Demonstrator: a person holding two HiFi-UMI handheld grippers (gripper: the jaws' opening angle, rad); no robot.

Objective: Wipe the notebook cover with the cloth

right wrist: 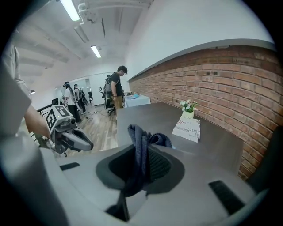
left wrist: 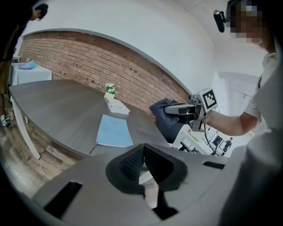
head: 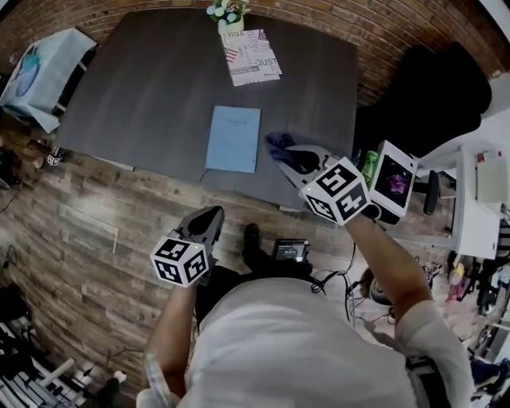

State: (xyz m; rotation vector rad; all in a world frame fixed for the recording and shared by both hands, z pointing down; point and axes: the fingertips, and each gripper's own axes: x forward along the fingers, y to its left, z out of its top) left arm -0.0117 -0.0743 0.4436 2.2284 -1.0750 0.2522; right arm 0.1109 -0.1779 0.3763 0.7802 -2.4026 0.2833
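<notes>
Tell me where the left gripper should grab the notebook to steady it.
Probably its near short edge, from the front of the table: the notebook lies flat, so only an edge offers purchase, and that one is closest to the left gripper.

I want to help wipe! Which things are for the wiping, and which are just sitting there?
For the job: cloth, pinched in the right gripper; blue notebook.
Just lying about: flower pot; printed booklet; green can.
</notes>
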